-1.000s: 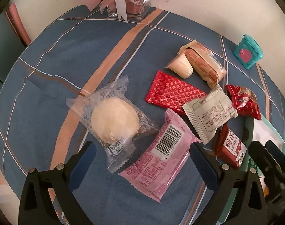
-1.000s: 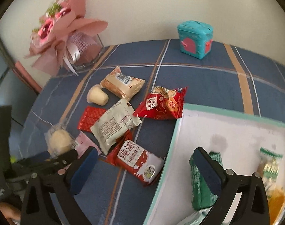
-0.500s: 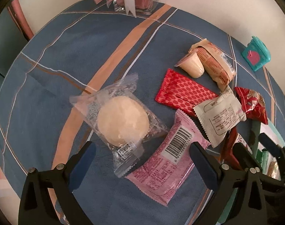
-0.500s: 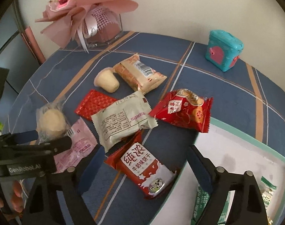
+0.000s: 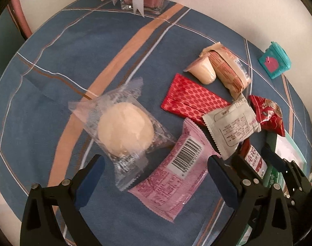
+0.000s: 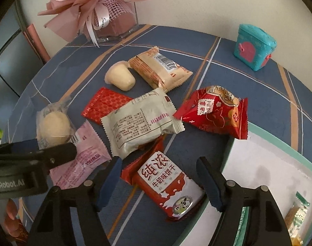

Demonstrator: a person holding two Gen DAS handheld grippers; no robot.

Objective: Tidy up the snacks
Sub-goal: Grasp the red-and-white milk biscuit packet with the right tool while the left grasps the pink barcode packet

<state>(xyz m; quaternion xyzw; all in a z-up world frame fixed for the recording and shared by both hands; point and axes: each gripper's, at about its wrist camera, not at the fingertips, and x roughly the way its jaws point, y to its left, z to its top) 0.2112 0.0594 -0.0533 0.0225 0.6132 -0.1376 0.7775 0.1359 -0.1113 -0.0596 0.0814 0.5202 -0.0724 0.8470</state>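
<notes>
Several snack packets lie on the blue striped tablecloth. My left gripper (image 5: 156,170) is open, low over the clear-wrapped pale bun (image 5: 125,129) and the pink packet (image 5: 174,176). My right gripper (image 6: 158,180) is open around the red milk-biscuit packet (image 6: 166,184), which lies beside the teal-rimmed box (image 6: 279,147). The cream packet (image 6: 141,123), the flat red packet (image 6: 104,104), the red pouch (image 6: 217,112), the jelly cup (image 6: 120,79) and the tan packet (image 6: 160,69) lie beyond it. The left gripper also shows in the right wrist view (image 6: 53,151).
A pink bouquet in a glass vase (image 6: 112,14) stands at the table's far left edge. A small teal box (image 6: 254,47) stands at the far right. The teal-rimmed box holds green and orange packets (image 6: 297,211). A wall runs behind the table.
Both grippers have moved forward and lower over the snacks. The right gripper has swung from the box to straddle the red milk-biscuit packet. No snack has moved.
</notes>
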